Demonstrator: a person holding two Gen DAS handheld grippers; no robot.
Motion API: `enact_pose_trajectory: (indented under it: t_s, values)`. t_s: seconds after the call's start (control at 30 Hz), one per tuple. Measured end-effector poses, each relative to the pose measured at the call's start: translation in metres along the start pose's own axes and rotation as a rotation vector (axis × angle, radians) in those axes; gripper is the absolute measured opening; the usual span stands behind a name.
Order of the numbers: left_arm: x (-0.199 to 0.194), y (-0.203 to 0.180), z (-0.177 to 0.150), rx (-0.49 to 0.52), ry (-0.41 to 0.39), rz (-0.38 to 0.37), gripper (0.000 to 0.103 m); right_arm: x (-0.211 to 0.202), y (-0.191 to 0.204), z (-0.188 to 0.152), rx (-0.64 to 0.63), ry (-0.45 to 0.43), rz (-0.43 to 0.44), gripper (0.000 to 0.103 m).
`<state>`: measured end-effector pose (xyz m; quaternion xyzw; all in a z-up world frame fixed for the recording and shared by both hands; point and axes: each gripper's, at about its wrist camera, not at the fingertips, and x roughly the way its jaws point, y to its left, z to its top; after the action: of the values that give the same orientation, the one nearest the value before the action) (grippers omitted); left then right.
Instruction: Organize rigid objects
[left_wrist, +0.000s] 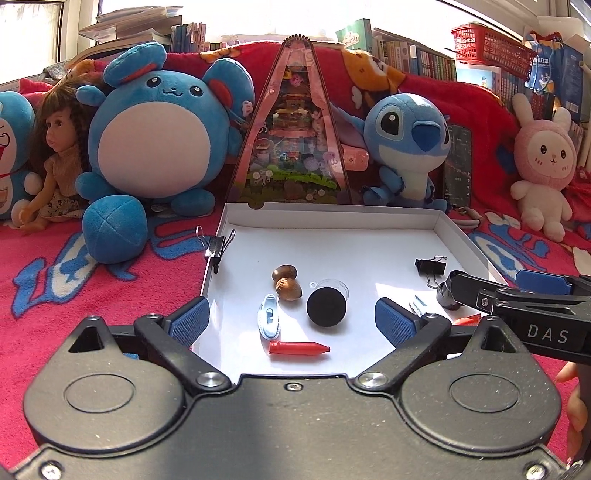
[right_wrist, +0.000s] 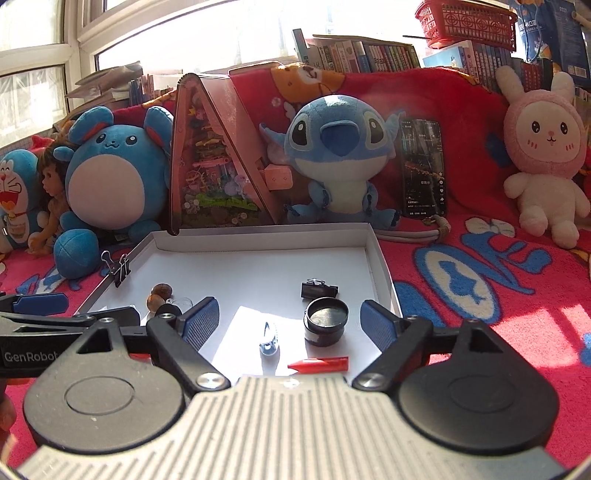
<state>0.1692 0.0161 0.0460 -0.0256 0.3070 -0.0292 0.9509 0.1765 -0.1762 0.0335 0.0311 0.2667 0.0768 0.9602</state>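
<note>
My left claw (left_wrist: 291, 319): jaws wide, nothing gripped.
My right claw (right_wrist: 288, 319): jaws wide, empty too.
Tray (left_wrist: 332, 240): white, on the red blanket (left_wrist: 92, 280); holds nuts (left_wrist: 286, 282), black disc (left_wrist: 327, 305), red cap (left_wrist: 297, 348), clips.
Hidden: my right claw's arm covers part of a black jar (left_wrist: 447, 295).
Hard to tell: small blue-white piece (left_wrist: 268, 320).

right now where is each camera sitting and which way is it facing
left wrist: rides on the left gripper, looking forward and down into the white box at the black disc, nuts and red crayon; its own open blue fingers show, plus the right gripper entering from the right.
right wrist: rides on the right gripper, aimed at the box's right half, over the round black tin and a red crayon; the left gripper shows at left.
shared: the box, the binder clip on its left wall, the Stitch plush.
</note>
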Motion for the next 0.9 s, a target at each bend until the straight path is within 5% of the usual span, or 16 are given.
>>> enact_pose_trajectory:
  t_s: [0.17, 0.9]
  values:
    - [-0.007, 0.002, -0.006, 0.000, 0.001, 0.005, 0.098, -0.008, -0.004, -0.005, -0.001, -0.006, -0.010, 0.103]
    - [-0.020, 0.004, -0.054, 0.003, 0.036, 0.027, 0.098, -0.030, -0.006, -0.045, -0.011, 0.035, -0.051, 0.103]
